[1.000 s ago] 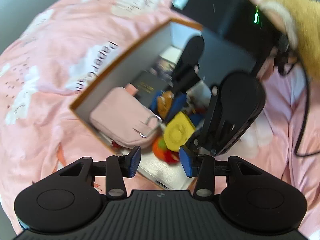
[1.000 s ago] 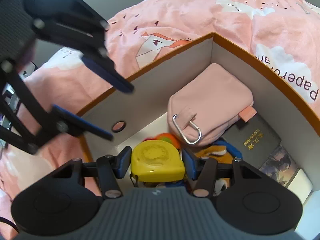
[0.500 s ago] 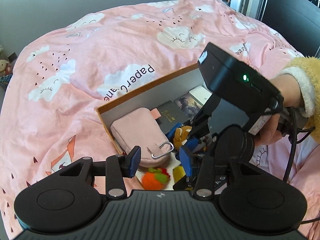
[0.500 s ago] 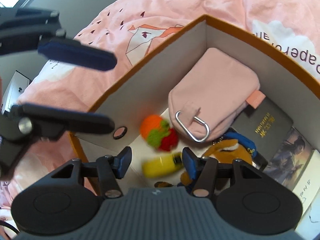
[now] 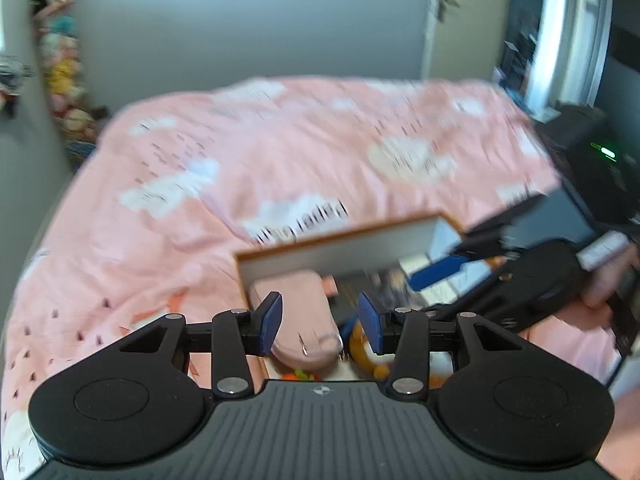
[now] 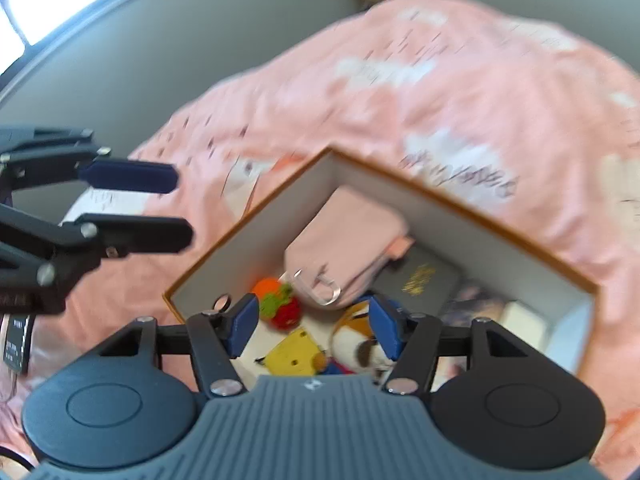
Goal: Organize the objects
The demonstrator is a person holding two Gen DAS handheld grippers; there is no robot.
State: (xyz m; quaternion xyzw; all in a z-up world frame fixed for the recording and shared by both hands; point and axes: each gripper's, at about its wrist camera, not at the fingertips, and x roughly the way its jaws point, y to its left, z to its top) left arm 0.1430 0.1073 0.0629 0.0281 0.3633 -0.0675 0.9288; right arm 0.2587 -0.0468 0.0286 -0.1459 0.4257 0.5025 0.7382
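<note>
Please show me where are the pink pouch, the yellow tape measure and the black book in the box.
pink pouch (image 6: pixel 348 236): right wrist view, middle of its fabric.
yellow tape measure (image 6: pixel 294 354): right wrist view, its yellow face.
black book (image 6: pixel 424 284): right wrist view, cover beside the gold print.

The box (image 6: pixel 256 236) sits on the bedspread (image 6: pixel 460 92). Inside, the pouch (image 6: pixel 344 236) fills the far corner (against the wall), with the knitted fruit (image 6: pixel 280 304) just beside it and the tape measure (image 6: pixel 294 354) nearer.

Pink bedspread (image 6: pixel 460 92) with white clouds; orange-rimmed, white-walled box (image 6: pixel 460 216); pink pouch (image 6: pixel 344 236); yellow tape measure (image 6: pixel 294 354); blue pads (image 6: pixel 242 322).
</note>
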